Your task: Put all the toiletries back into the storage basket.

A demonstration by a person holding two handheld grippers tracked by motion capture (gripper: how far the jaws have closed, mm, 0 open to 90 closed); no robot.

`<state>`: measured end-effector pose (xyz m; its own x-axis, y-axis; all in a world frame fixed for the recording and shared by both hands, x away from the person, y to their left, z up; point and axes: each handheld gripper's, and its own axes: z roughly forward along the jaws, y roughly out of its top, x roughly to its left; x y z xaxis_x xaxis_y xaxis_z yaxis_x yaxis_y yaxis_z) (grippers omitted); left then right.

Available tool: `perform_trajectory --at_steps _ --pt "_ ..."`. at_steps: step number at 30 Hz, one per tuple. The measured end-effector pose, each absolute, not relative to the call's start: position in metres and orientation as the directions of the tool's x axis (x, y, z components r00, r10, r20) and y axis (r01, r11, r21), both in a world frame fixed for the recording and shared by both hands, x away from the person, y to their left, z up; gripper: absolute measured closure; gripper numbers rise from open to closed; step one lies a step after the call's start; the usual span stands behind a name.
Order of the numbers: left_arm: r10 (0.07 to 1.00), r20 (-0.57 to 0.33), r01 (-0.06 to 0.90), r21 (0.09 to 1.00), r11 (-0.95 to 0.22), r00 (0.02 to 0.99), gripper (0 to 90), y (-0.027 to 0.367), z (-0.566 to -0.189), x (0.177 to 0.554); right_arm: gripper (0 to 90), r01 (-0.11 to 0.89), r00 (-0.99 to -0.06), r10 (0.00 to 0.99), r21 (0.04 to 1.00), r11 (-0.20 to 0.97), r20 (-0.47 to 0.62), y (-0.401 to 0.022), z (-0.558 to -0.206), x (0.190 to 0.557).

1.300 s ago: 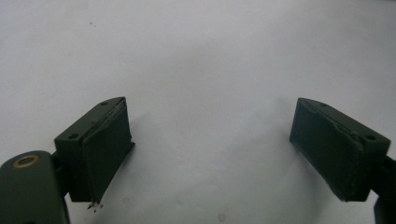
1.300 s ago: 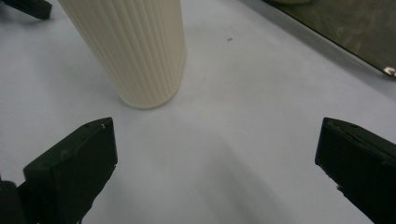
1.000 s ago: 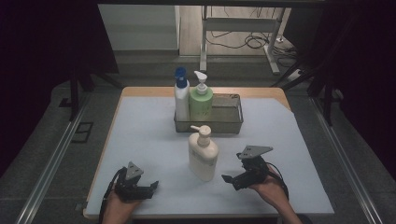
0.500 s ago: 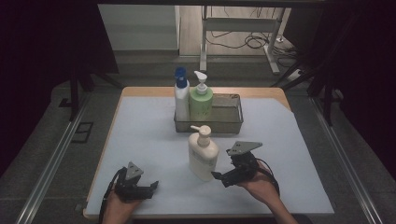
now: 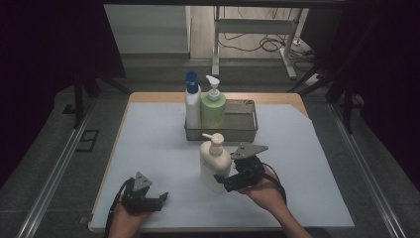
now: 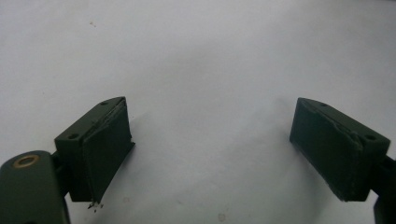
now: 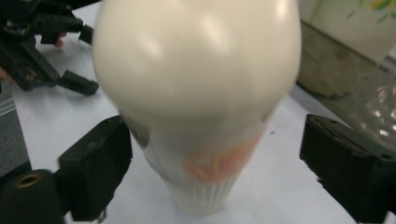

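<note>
The left gripper [image 5: 156,199] rests on the white tabletop [image 5: 158,148] near its front left corner, its jaws spread wide with nothing between them; in the left gripper view the 2 pads frame bare white surface. It seems best left parked there, well apart from the work.

To its right stands the cream pump bottle [image 5: 214,162], upright on the tabletop, just in front of the metal tray [image 5: 247,130] that holds 2 other bottles: a white bottle with a blue cap [image 5: 192,101] and a green pump bottle [image 5: 213,105].

The right gripper [image 5: 221,179] is at the cream bottle's lower right side. Its jaws have just been closing, with the bottle's body between them in the right gripper view [image 7: 196,93]; the left pad looks at or almost on the bottle, the right pad stands clear, so no grip yet.

To do this well, centre the bottle between the pads, keep them low on the broad body rather than the narrow neck, and close gently so the bottle is not tipped or pushed sideways.

The bottle is glossy, rounded and smooth, with a faint orange mark on its front; it will likely be slippery.
</note>
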<state>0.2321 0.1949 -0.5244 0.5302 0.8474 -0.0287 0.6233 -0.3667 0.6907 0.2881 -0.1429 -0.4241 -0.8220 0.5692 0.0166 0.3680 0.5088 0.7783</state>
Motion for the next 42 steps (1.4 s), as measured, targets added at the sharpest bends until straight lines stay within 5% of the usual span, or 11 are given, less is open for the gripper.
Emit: perform_trajectory --at_steps 15,42 --pt "0.848 -0.03 0.623 0.691 -0.366 0.53 12.3 0.195 -0.525 0.232 30.6 0.374 -0.814 0.58 0.772 0.515 0.007 -0.119 -0.422 0.295" --pt "0.848 -0.031 0.624 0.691 -0.365 0.53 12.3 0.195 -0.524 0.232 36.2 0.37 -0.833 0.554 0.746 0.553 0.002 -0.135 -0.404 0.302"
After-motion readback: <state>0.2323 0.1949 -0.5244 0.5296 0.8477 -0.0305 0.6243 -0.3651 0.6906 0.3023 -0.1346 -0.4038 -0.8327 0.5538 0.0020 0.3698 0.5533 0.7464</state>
